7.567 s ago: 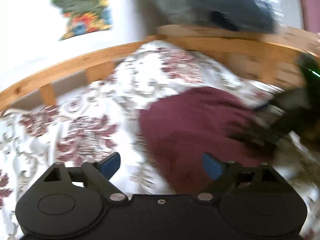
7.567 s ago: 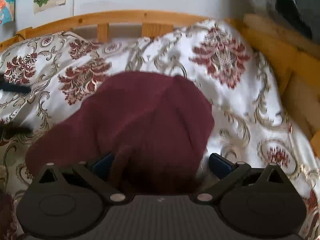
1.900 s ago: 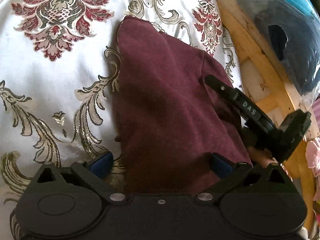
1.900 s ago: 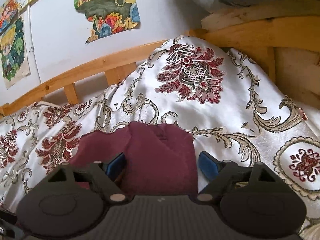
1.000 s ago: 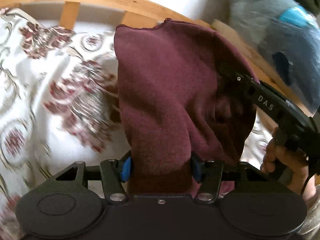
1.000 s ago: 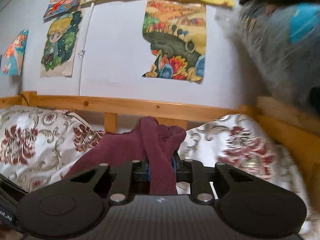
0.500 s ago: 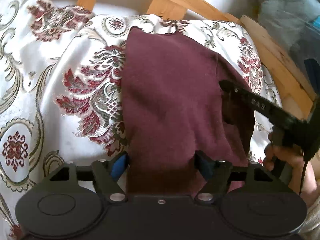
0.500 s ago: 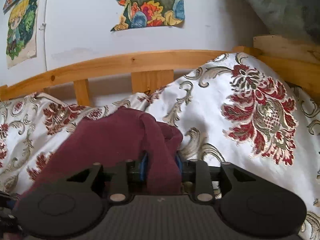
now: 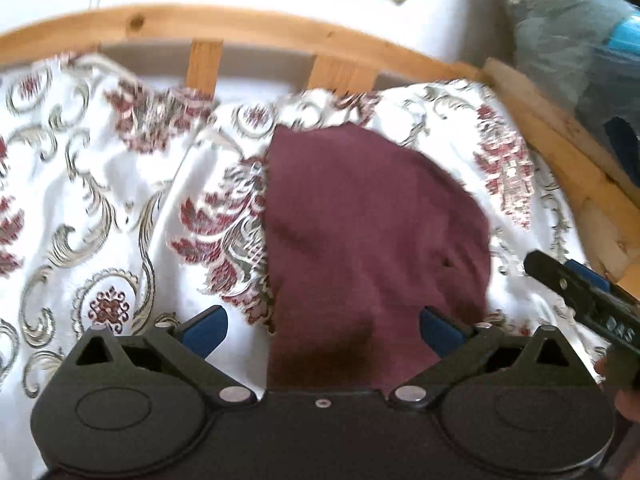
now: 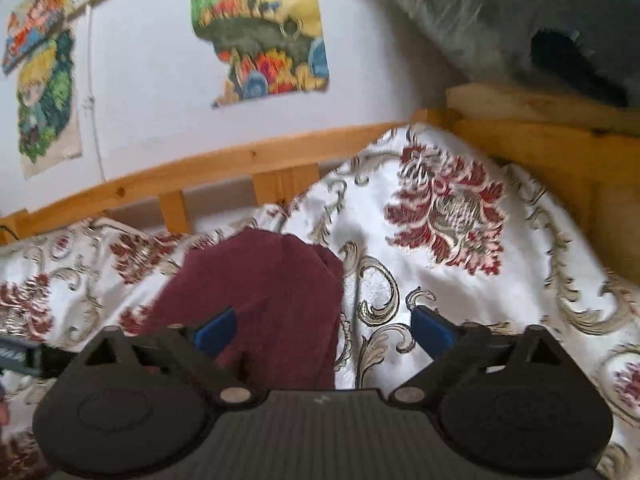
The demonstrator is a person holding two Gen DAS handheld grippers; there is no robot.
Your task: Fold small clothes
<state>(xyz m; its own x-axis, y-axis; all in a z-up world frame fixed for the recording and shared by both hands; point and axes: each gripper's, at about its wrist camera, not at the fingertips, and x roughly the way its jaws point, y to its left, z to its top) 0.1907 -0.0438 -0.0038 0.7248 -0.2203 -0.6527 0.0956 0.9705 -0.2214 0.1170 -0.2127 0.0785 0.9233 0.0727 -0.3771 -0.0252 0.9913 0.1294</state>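
A small maroon garment (image 9: 372, 240) lies folded flat on the floral bedspread (image 9: 100, 220). My left gripper (image 9: 322, 330) is open, its blue pads either side of the garment's near edge, holding nothing. The right gripper's finger shows at the right edge of the left wrist view (image 9: 580, 292). In the right wrist view the garment (image 10: 276, 292) lies left of centre. My right gripper (image 10: 324, 332) is open and empty, with the garment's right edge between its pads.
A wooden bed rail (image 9: 248, 36) runs along the far side, with a wooden frame (image 10: 540, 148) at the right. A grey-blue bundle (image 9: 580, 40) sits above the frame. Posters (image 10: 264, 36) hang on the white wall.
Both grippers opened and let go of the maroon garment, which now lies flat on the bedspread. Both have drawn back slightly.
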